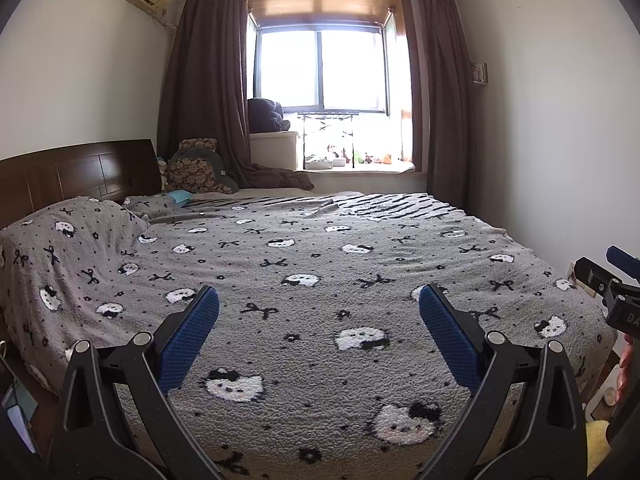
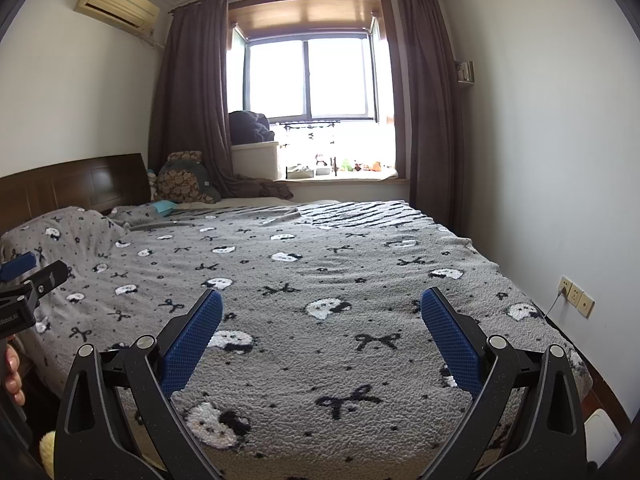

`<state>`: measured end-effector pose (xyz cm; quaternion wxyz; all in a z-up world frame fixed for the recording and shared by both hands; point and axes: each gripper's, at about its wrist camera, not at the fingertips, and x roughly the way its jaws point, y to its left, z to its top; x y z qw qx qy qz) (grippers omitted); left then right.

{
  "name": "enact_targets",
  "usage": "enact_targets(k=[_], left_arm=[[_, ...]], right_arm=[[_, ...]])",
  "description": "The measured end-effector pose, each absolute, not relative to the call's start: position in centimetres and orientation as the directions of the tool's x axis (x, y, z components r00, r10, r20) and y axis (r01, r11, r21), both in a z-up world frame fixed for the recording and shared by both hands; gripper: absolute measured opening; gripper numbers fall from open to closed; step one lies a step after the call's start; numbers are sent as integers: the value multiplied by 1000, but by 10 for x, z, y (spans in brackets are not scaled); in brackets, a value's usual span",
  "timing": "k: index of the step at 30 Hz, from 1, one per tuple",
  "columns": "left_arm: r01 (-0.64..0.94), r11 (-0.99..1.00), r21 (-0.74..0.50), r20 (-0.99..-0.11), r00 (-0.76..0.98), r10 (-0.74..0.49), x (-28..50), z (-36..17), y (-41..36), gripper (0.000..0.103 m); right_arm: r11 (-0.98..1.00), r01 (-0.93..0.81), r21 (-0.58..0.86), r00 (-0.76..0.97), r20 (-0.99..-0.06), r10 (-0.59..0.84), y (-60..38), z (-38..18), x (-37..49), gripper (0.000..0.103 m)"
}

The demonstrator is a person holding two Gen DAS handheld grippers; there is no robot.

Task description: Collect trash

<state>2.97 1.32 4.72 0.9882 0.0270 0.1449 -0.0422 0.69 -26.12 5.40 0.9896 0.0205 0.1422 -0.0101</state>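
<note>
My left gripper (image 1: 319,300) is open and empty, held above the near side of a bed with a grey fleece blanket (image 1: 320,264) printed with cats and bows. My right gripper (image 2: 321,304) is open and empty too, over the same blanket (image 2: 320,280). Each gripper shows at the edge of the other's view: the right gripper (image 1: 618,280) at the far right, the left gripper (image 2: 24,276) at the far left. A small turquoise item (image 1: 181,196) lies near the pillows at the bed's far left; it also shows in the right wrist view (image 2: 165,206). I cannot tell what it is.
A dark wooden headboard (image 1: 80,172) stands at left with a covered pillow (image 1: 68,236). Patterned cushions (image 1: 196,168) sit in the far corner. Brown curtains (image 1: 208,80) frame a window with a sill of small toys (image 1: 360,158). Wall sockets (image 2: 576,296) are at right.
</note>
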Motion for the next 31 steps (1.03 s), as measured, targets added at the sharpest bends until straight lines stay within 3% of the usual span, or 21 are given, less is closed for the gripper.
enact_targets(k=[31], left_arm=[[75,997,21,-310,949,-65,31,49,15,95]], right_arm=[[999,24,25,955,-297,-16,-263,53,12,100]])
